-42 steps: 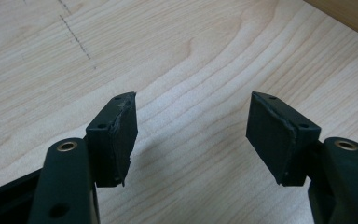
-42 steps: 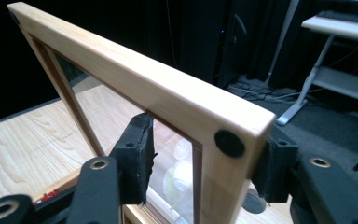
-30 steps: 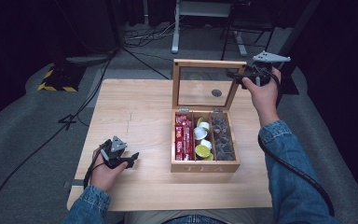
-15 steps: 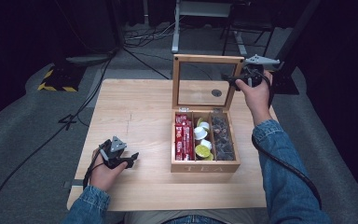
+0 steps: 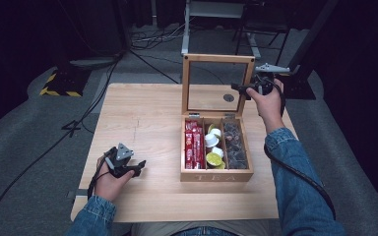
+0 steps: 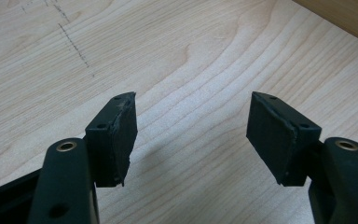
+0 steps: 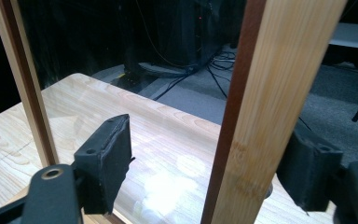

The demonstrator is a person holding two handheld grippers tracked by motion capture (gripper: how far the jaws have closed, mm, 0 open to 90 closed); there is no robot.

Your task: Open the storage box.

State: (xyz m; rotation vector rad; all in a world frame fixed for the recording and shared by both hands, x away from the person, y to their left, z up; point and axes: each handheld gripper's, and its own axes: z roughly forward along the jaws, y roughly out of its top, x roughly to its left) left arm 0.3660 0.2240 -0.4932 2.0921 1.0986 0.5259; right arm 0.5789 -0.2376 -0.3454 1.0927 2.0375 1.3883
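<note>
Straddling lid frame [image 7: 256, 107], right claw [image 7: 205, 172] loose.

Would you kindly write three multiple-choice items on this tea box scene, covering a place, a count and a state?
1. Where does the left gripper sit?
A. inside the tea box
B. over bare table left of the tea box
C. on the lid

2. How many compartments does the tea box have?
A. two
B. three
C. five

3. How does the lid stand?
A. raised upright
B. shut flat
C. lying loose on the table

Answers: 1 B, its jaws stand apart over plain wood of the table. 2 B, two dividers split the box into three rows. 3 A, the glass-paned lid rises from the back edge, its side rail between the jaws of the right gripper, which have just been opening.
</note>
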